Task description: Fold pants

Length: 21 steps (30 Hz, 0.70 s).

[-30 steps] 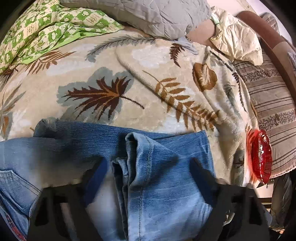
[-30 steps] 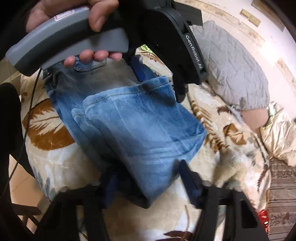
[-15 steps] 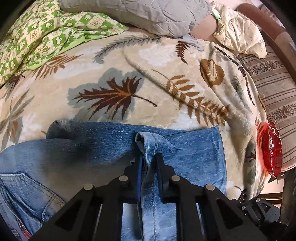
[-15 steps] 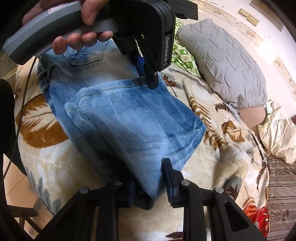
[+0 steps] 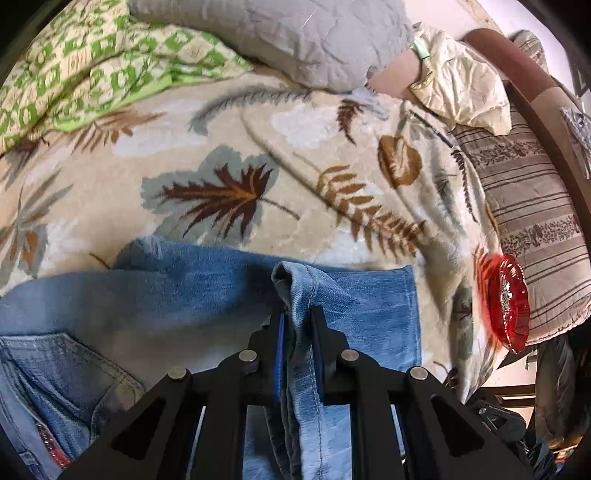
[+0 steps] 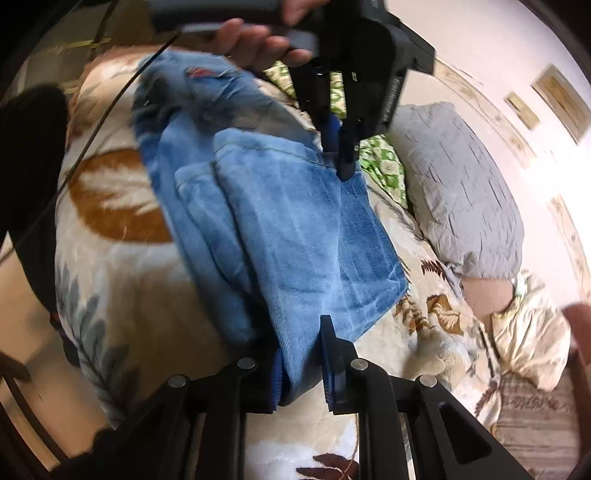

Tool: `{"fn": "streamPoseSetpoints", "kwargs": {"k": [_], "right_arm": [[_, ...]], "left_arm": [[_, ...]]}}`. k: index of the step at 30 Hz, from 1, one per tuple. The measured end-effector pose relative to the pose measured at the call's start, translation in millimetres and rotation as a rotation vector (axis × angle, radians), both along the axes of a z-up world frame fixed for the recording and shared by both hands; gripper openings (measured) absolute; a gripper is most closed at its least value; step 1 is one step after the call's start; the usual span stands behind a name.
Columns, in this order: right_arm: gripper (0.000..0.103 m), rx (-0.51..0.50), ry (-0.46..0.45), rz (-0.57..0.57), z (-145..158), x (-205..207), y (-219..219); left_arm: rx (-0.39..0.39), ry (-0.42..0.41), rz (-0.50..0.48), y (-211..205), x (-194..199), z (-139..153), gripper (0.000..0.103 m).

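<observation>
Light blue jeans (image 5: 192,284) lie part-folded on a leaf-patterned blanket (image 5: 229,140). My left gripper (image 5: 298,314) is shut on a raised fold of denim at the hem end; the back pocket (image 5: 62,373) shows at lower left. In the right wrist view the jeans (image 6: 295,236) hang lifted between both grippers. My right gripper (image 6: 301,354) is shut on the near edge of the folded legs. The left gripper (image 6: 338,162), held by a hand, pinches the far edge.
A grey pillow (image 5: 295,33) and a green patterned quilt (image 5: 92,74) lie at the head of the bed. A cream cloth (image 5: 461,81), a striped cushion (image 5: 528,206) and a red glass dish (image 5: 508,302) are at the right. The bed edge and floor (image 6: 26,332) are at the left.
Both grippers closed on the jeans from open a second ago. They have since lifted the folded legs off the blanket, with the left gripper rising higher.
</observation>
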State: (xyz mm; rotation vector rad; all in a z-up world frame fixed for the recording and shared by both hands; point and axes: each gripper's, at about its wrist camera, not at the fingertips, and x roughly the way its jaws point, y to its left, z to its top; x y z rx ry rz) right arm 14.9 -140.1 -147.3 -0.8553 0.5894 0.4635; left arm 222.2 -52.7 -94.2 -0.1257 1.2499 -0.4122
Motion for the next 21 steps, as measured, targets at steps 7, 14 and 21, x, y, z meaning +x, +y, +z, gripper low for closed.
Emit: {"fn": "streamPoseSetpoints", "kwargs": {"k": [7, 14, 21], "right_arm": [[0.017, -0.053, -0.011, 0.017, -13.5, -2.8, 3.4], [0.017, -0.058, -0.018, 0.007, -15.5, -4.1, 6.0], [0.029, -0.055, -0.035, -0.02, -8.5, -6.4, 8.4]], "left_arm": [[0.041, 0.064, 0.018, 4.5, 6.9, -52.1, 0.015], [0.049, 0.059, 0.009, 4.8, 4.7, -50.1, 0.015], [0.104, 0.038, 0.018, 5.7, 1.2, -43.7, 0.05]]}}
